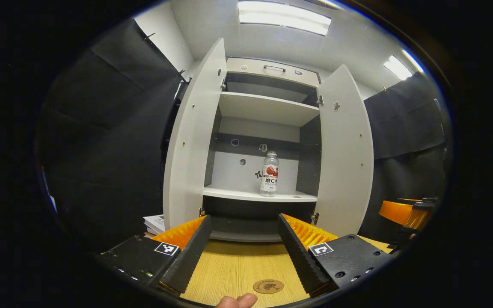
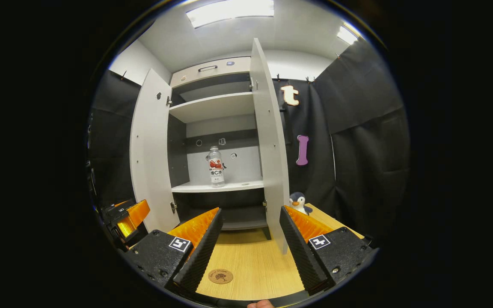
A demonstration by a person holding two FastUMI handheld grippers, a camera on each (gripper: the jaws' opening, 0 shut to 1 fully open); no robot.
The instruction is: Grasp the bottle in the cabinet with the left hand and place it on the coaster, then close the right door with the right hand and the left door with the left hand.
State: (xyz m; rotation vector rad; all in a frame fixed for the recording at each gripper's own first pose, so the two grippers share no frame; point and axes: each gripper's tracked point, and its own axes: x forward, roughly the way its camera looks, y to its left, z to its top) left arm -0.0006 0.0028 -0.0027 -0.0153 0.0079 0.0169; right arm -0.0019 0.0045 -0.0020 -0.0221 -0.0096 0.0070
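A clear bottle with a red and white label stands upright on the cabinet's lower shelf, and the right gripper view has the same bottle in it. Both cabinet doors stand wide open: left door and right door in the left gripper view, right door in the right gripper view. A round brown coaster lies on the wooden table between my open left gripper. My right gripper is open too, with the coaster by its left finger.
The wooden table runs up to the cabinet's base. A stack of papers lies left of the cabinet. A toy penguin sits on the table right of the right door. A fingertip shows at the bottom edge.
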